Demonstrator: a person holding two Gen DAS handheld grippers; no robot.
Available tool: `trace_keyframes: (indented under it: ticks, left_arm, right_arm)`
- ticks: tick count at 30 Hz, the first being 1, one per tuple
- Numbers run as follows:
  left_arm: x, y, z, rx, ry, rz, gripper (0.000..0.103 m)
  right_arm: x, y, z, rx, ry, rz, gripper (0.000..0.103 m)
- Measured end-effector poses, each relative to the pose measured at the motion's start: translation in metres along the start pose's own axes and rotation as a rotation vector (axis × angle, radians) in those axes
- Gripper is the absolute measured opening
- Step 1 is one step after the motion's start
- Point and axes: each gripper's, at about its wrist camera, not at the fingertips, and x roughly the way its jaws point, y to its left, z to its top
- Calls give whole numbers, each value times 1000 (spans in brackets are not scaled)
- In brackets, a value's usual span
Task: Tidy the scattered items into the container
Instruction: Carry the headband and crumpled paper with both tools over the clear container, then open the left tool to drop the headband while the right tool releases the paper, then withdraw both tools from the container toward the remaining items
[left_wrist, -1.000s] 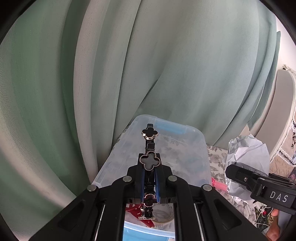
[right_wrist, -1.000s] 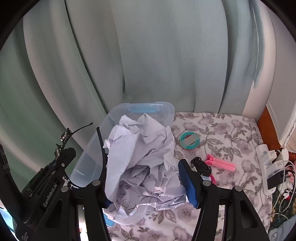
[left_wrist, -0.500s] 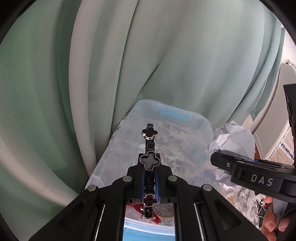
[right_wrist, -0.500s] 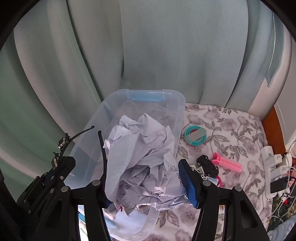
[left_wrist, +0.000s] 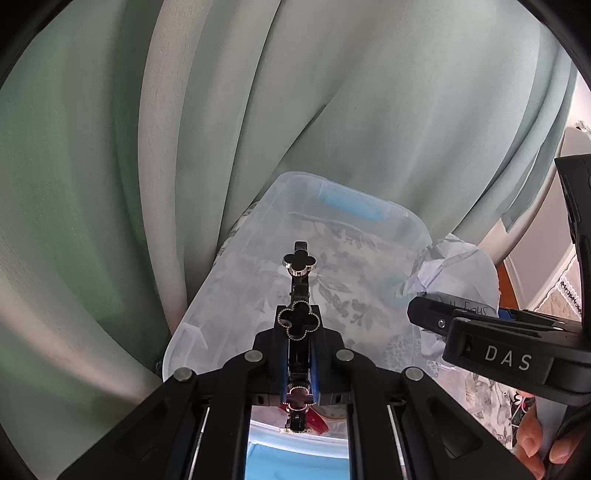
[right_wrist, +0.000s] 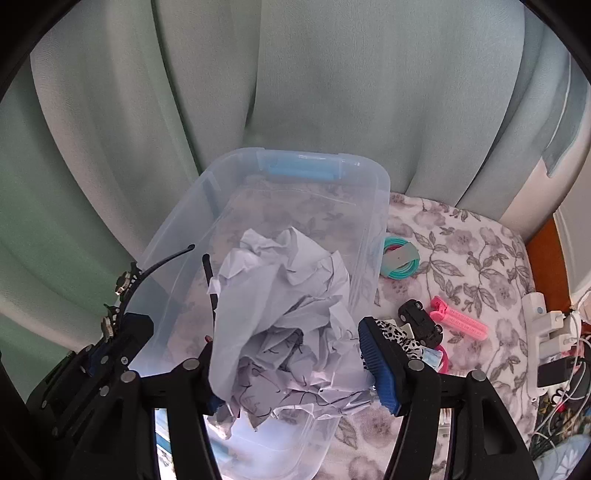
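A clear plastic container (right_wrist: 380, 192) with a blue latch stands on the floral bedspread against the curtain. My left gripper (left_wrist: 299, 341) is shut on a black headband (left_wrist: 299, 319) with clover ornaments, which juts forward over the container's near left corner. In the right wrist view the headband (right_wrist: 162, 258) arcs over the left rim. My right gripper (right_wrist: 291, 363) holds a ball of crumpled paper (right_wrist: 288, 314) above the inside of the container. Its jaws are opening, with the paper still between the pads. The paper hides the left finger. The left wrist view shows the paper (left_wrist: 454, 266) at the container's right wall.
To the right of the container, a teal coiled band (right_wrist: 400, 258), a black toy car (right_wrist: 421, 321), a pink clip (right_wrist: 458, 321) and a leopard-print item (right_wrist: 399, 338) lie on the bedspread (right_wrist: 461, 240). A white power strip (right_wrist: 543, 332) sits at the far right. Green curtains (right_wrist: 295, 92) hang close behind.
Both grippers have come down and closer to the container, which now looks larger. The paper ball has shifted from the container's right rim to over its inside.
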Motion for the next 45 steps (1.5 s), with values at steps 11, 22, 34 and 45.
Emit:
trace_keyframes:
  ticks: [11,22,34,45]
  left_arm:
    - [-19,18,-4,-57,9,1,55]
    - [-30,12,2,-69,-22,-50,77]
    - [-70,-13,-5,12,-78,-20,86]
    - [-105,-41,-15,58,-125,-14,88]
  right_arm:
    - [5,-11,-4,36,-1,16,91]
    - [-16,-27,-3,89,-58,30,101]
    - [-46,-37,-17,111,-120,43,103]
    - [-97,-52,-34,122,-214,32,103]
